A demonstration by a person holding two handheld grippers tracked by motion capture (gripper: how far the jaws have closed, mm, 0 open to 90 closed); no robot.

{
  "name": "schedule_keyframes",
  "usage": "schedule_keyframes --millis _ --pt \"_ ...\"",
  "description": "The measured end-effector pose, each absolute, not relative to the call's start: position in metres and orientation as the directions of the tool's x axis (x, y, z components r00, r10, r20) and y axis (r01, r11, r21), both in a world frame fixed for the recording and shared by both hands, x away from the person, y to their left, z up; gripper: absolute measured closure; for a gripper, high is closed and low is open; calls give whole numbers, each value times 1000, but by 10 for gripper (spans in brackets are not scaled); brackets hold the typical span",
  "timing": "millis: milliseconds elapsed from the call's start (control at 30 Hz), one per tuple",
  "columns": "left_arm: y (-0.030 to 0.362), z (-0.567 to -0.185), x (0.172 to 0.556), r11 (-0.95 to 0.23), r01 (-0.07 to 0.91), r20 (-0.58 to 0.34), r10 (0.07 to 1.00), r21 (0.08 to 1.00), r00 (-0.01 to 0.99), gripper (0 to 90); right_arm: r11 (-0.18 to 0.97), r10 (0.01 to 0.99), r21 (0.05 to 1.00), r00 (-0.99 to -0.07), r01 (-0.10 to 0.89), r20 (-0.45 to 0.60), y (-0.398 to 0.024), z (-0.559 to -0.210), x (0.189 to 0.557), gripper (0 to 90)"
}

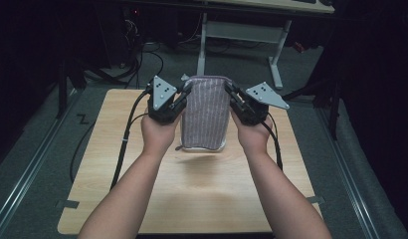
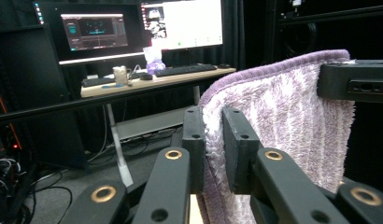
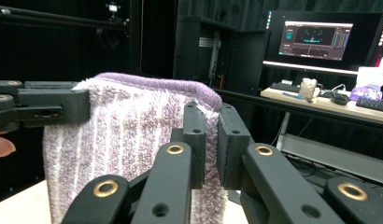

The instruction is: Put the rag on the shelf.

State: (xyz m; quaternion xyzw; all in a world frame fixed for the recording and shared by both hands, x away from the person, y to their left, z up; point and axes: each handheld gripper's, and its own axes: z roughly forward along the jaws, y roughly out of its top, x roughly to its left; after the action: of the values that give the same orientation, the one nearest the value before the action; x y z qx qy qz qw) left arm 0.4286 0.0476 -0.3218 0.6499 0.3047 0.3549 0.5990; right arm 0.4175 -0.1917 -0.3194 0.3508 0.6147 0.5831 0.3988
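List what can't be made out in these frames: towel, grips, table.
- Towel back face: high view, hidden by its own front layer; whether it is folded double cannot be told.
- Its bottom edge: both gripper views, cut off by the frame and the jaws.
- Left gripper and right gripper pad contact: cloth covers the inner faces.
- Table near edge: high view, forearms overlap it.
- Monitor text: too small.

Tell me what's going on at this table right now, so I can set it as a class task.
A person holds a purple striped towel up between two hand-held grippers. The left gripper is shut on one upper edge and the right gripper on the opposite edge, so the folded towel hangs with its lower end just above the wooden table.
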Motion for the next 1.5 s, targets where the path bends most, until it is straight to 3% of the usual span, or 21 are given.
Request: schedule_keyframes --millis 200,367,767,967,1033,1400,1500 --pt "46 -321 442 -121 -17 109 812 993 573 804 90 901 996 -424 -23 -91 -192 -321 428 842" --pt "39 -316 448 -167 -59 171 808 984 564 803 98 905 995 -415 -5 -91 -199 -317 438 842" --pt "37 -313 477 -168 -7 145 829 986 541 802 56 908 998 -416 8 -47 -198 -317 472 842" --pt "39 -322 492 -188 -7 162 829 982 536 799 88 904 996 -420 9 -76 -198 -317 485 841" --pt "42 -324 497 -158 25 120 835 987 536 798 76 900 997 -432 29 -56 -197 -318 489 841" --pt "42 -333 522 -184 105 108 860 977 499 787 110 904 988 -424 107 -54 -187 -328 508 838" --pt "43 -342 533 -165 169 60 864 972 499 773 138 904 981 -421 139 -68 -186 -333 512 836"
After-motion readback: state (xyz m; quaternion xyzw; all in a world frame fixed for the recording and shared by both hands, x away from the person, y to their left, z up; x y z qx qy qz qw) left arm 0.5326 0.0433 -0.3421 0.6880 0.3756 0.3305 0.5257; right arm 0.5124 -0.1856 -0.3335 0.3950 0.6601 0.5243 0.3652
